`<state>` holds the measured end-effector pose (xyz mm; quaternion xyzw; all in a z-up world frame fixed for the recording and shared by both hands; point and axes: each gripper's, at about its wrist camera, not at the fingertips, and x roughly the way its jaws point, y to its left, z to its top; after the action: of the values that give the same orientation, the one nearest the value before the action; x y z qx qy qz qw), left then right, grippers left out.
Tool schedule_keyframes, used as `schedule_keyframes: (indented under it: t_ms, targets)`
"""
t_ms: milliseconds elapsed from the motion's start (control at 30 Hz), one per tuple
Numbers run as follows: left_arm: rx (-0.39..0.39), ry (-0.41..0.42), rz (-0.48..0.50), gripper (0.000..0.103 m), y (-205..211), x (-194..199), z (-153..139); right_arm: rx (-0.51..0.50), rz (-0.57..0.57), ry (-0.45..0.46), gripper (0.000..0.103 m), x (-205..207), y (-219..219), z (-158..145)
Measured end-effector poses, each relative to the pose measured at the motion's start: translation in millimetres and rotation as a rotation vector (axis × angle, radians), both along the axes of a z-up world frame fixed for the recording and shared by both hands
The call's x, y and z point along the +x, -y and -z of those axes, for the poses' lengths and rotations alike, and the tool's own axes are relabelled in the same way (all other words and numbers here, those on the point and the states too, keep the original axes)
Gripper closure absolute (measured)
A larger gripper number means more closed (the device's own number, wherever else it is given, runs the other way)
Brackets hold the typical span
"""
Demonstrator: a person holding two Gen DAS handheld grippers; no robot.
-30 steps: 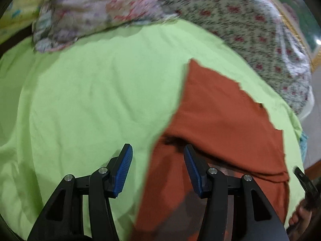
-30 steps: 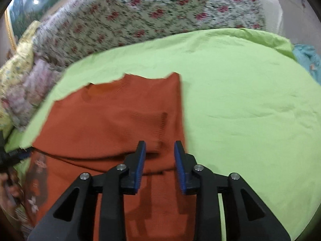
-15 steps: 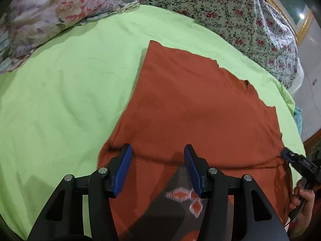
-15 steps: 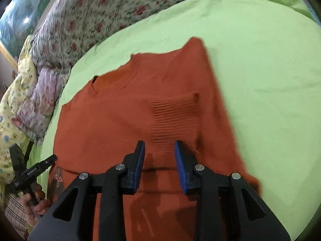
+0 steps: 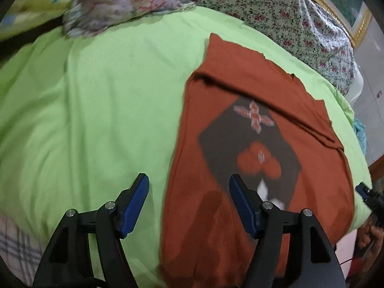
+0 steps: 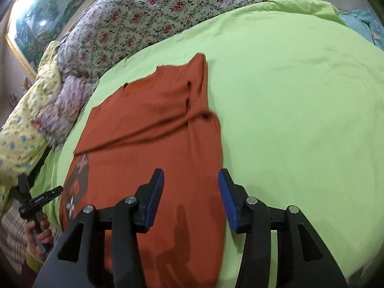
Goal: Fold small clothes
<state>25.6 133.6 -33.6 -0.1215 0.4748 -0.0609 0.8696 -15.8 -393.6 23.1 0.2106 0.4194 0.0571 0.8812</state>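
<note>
Both grippers, left (image 5: pixel 188 189) and right (image 6: pixel 191 184), now gape empty above the orange sweater (image 5: pixel 252 163); its released hem leaves the fold undone.

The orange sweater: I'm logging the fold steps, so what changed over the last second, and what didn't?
Both grippers opened wider and let go: the left gripper and right gripper now hover open above the orange sweater, holding nothing. The sweater now lies flat with a fold crease across it, and the dark patterned panel is in full view. The green sheet and floral quilt stayed put.
</note>
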Motion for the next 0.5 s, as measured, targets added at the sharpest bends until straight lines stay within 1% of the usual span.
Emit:
schedule_keyframes:
  t_ms: [33, 100, 200, 333, 433, 500]
  targets:
    - [-0.013, -0.003, 0.005, 0.030, -3, -11, 2, 0.011, -0.011, -0.003, 0.055, -11, 0, 3]
    - [-0.015, -0.004, 0.017, 0.028, -8, -27, 6, 0.030, -0.032, -0.011, 0.055, -29, -1, 8]
    - [0.003, -0.013, 0.038, 0.027, -11, -51, 13, 0.043, -0.075, -0.041, 0.055, -60, -4, 18]
    - [0.004, -0.031, 0.064, 0.026, -12, -77, 27, 0.063, -0.137, -0.074, 0.055, -95, -10, 32]
    - [-0.003, -0.060, 0.084, 0.026, -11, -92, 42, 0.063, -0.158, -0.111, 0.055, -111, -15, 46]
    - [-0.005, -0.065, 0.093, 0.026, -8, -95, 48, 0.071, -0.160, -0.133, 0.055, -114, -16, 57]
